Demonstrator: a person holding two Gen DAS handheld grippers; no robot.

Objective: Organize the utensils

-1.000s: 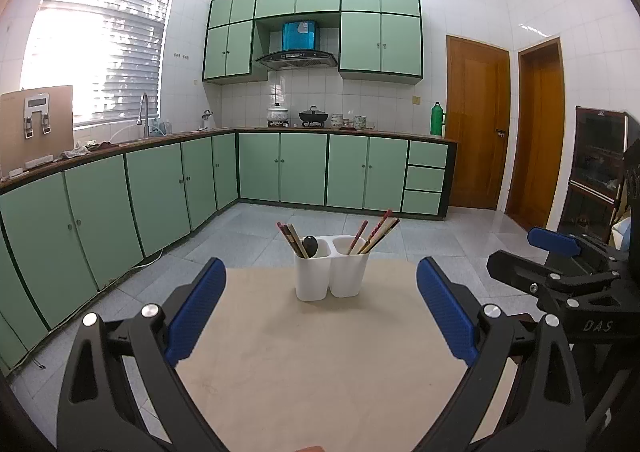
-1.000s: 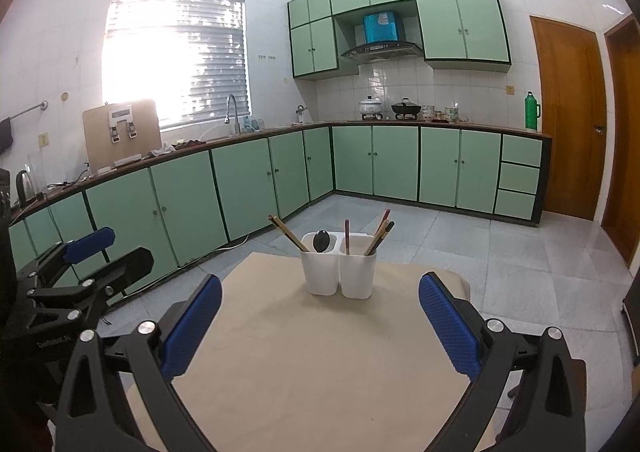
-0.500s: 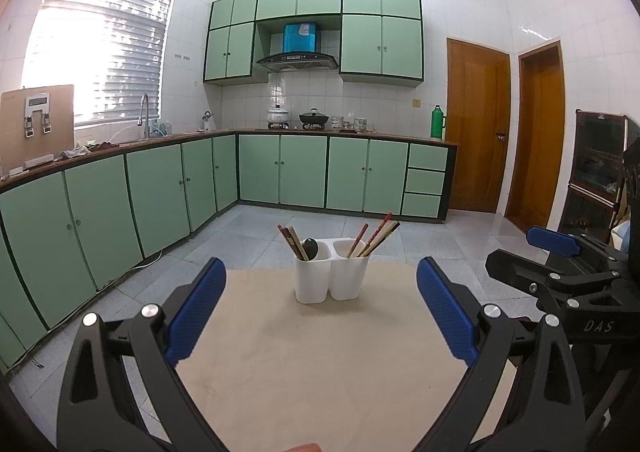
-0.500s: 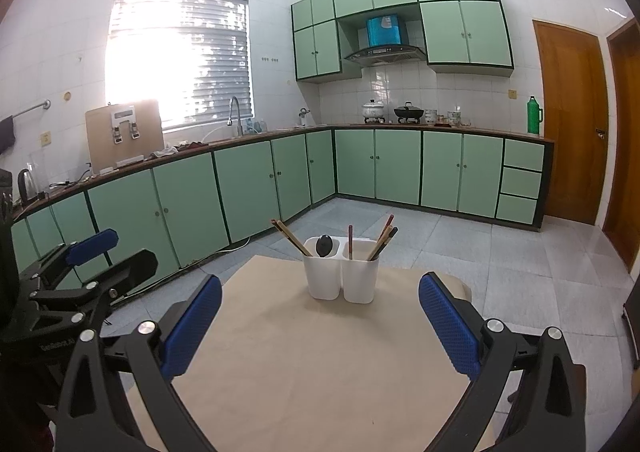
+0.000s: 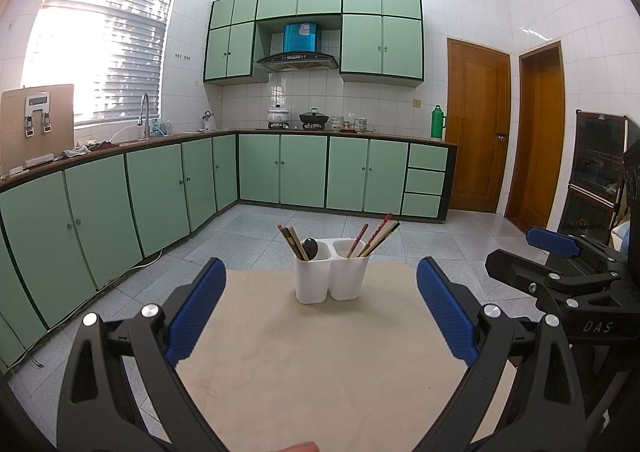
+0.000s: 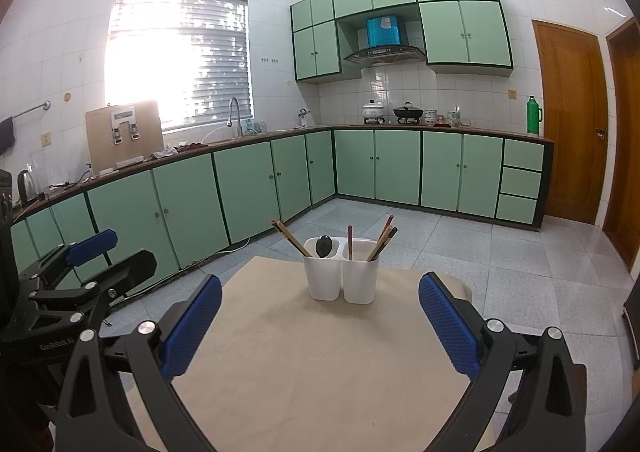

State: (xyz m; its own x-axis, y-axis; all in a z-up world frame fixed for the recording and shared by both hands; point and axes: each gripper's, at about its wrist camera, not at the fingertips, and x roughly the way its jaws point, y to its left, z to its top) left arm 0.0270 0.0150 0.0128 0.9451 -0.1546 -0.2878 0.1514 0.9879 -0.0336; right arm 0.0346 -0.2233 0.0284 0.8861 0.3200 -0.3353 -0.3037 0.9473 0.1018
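A white plastic two-compartment utensil holder (image 5: 331, 270) stood upright toward the far edge of the beige cloth-covered surface (image 5: 312, 372), roughly centred between the two viewpoints. Its left compartment held a few wooden chopsticks (image 5: 290, 242) leaning left and a dark round-headed spoon (image 5: 310, 248); the right compartment held red and brown chopsticks (image 5: 376, 238) fanned to the right. In the right wrist view the same spoon (image 6: 323, 245) and a single upright red chopstick (image 6: 350, 242) showed more plainly. With every utensil already standing in a compartment and nothing loose on the cloth, the sorting looked either finished or awaiting a regrouping by type, since chopsticks sat on both sides.

The left hand-held gripper (image 5: 320, 316) hung well short of the holder with its blue-padded fingers (image 5: 196, 312) spread wide and nothing between them. The right hand-held gripper (image 6: 320, 320) was likewise spread wide and empty, also apart from the holder. Both pointed at the holder from the near side, a stance that probably suited either a fresh reach or rest.

Beyond lay a grey tiled floor (image 5: 256, 228) and green kitchen cabinets (image 5: 304, 170).
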